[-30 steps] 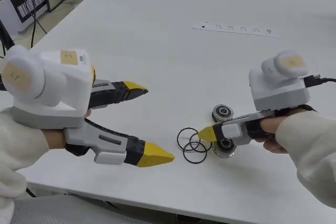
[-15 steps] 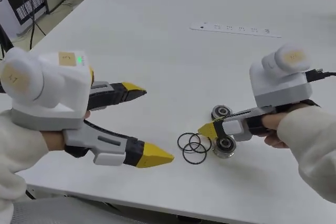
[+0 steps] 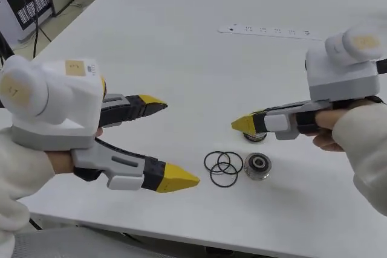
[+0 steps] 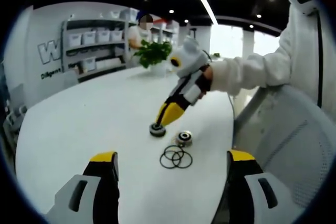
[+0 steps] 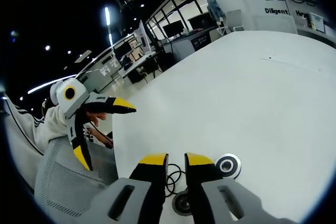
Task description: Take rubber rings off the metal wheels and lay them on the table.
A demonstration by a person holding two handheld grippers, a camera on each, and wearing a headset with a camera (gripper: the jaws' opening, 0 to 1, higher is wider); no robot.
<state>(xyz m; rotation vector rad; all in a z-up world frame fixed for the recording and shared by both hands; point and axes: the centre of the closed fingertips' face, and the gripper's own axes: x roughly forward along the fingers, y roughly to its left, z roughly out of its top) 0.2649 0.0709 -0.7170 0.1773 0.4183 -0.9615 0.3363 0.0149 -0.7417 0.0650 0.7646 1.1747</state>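
Note:
Three black rubber rings [image 3: 222, 164] lie overlapping on the white table [image 3: 181, 46], near its front edge. A metal wheel [image 3: 258, 165] rests just right of them. A second wheel [image 3: 254, 136] sits behind it, partly hidden by my right gripper [image 3: 242, 124]. That gripper hovers above the wheels, shut, with nothing visible between its yellow tips. My left gripper [image 3: 169, 142] is held wide open to the left of the rings. In the left gripper view the rings [image 4: 176, 157] and both wheels [image 4: 183, 138] lie ahead of the open jaws. In the right gripper view one wheel [image 5: 227, 165] lies beyond the shut tips.
A white power strip [image 3: 266, 31] lies flat far back on the table. The table's front edge [image 3: 181, 237] runs close below the rings. A chair seat [image 3: 66, 245] shows under the left hand. Shelves and a potted plant [image 4: 153, 53] stand beyond the table.
My right gripper has lifted off the table and drawn back to the right, uncovering the near wheel. The rings and the left gripper stay put.

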